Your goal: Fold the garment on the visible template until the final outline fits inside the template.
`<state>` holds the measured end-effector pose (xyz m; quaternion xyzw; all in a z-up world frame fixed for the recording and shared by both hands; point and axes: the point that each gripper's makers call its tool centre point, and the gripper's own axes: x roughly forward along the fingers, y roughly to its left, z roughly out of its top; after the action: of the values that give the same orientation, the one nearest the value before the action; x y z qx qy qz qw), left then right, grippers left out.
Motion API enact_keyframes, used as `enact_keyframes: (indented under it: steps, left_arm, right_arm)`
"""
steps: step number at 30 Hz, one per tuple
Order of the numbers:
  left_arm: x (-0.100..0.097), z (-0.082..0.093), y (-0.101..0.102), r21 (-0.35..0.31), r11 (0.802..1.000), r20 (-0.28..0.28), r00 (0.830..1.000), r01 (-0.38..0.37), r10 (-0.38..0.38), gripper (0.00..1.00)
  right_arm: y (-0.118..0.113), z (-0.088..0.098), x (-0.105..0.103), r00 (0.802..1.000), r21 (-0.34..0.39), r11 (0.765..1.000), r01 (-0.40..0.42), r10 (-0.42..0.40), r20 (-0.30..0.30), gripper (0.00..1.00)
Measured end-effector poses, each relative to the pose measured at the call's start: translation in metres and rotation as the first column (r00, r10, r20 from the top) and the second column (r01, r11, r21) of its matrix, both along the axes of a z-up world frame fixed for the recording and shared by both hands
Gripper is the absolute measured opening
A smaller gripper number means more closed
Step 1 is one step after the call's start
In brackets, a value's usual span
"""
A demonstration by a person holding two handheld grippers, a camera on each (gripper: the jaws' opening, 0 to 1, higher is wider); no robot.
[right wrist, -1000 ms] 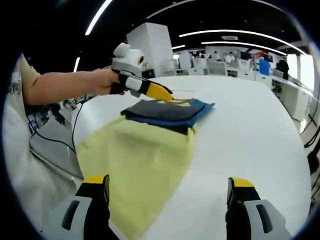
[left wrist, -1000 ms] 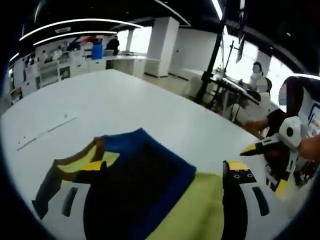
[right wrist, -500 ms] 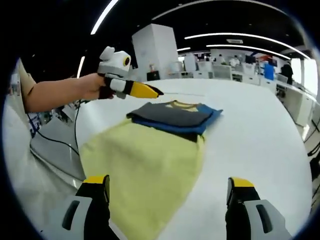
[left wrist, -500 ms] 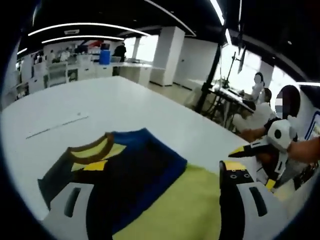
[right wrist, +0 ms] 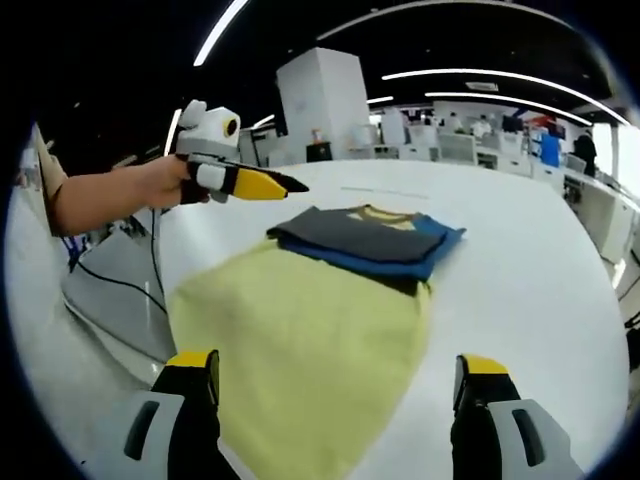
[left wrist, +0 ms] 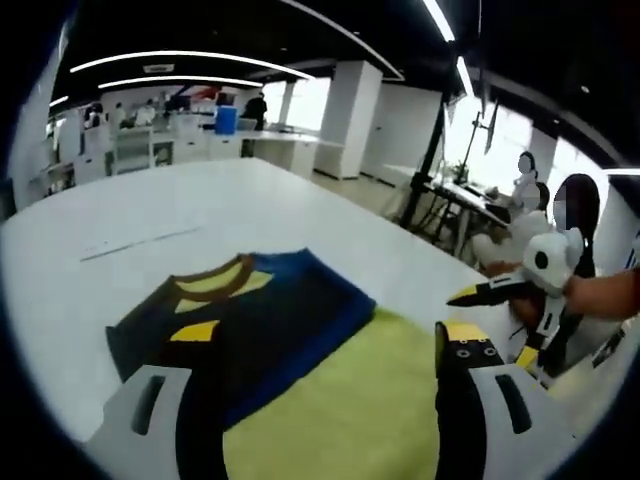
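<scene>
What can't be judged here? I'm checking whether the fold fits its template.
- Template outline: none can be made out on the table in either view.
- Garment near edge: cut off by the frame bottom, right gripper view.
- Garment's near part: behind the left gripper, left gripper view.

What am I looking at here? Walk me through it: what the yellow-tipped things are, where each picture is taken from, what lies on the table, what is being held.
No robot here: a person holds a two-jaw gripper in each hand, and a fisheye camera rides on each, looking out along its jaws.

In the left gripper view, the left gripper rises from the bottom edge, and the right gripper comes in from the right side. In the right gripper view, the right gripper rises from below, and the left gripper hangs above the cloth in the person's hand.

On the white table lies a garment: the yellow part spread flat, the dark grey and blue part folded on top at its far end. Both grippers are open and hold nothing.
</scene>
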<state>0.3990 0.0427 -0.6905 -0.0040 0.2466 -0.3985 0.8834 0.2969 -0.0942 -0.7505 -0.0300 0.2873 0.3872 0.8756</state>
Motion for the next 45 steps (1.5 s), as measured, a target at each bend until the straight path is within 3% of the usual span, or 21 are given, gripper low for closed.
enact_keyframes:
  steps: [12,28,38,45]
  left_arm:
    - [-0.026,0.005,0.023,-0.015,1.000,-0.011,1.000,-0.026,0.026,0.81]
    - [-0.052,-0.014,0.072,0.017,0.994,-0.054,0.992,-0.110,0.111,0.78]
    - [-0.061,-0.016,0.096,0.027,0.988,-0.056,0.986,-0.155,0.156,0.74]
    - [-0.073,-0.030,0.117,0.043,0.982,-0.079,0.979,-0.184,0.187,0.70]
  right_arm:
    - [0.003,0.001,-0.005,1.000,-0.007,1.000,-0.013,0.013,0.002,0.97]
    - [-0.002,0.002,-0.004,1.000,-0.021,1.000,-0.022,0.022,-0.001,0.97]
    - [0.002,0.003,-0.003,1.000,-0.020,0.999,-0.030,0.030,-0.002,0.97]
    - [0.004,0.000,-0.004,1.000,-0.021,0.999,-0.031,0.031,-0.007,0.96]
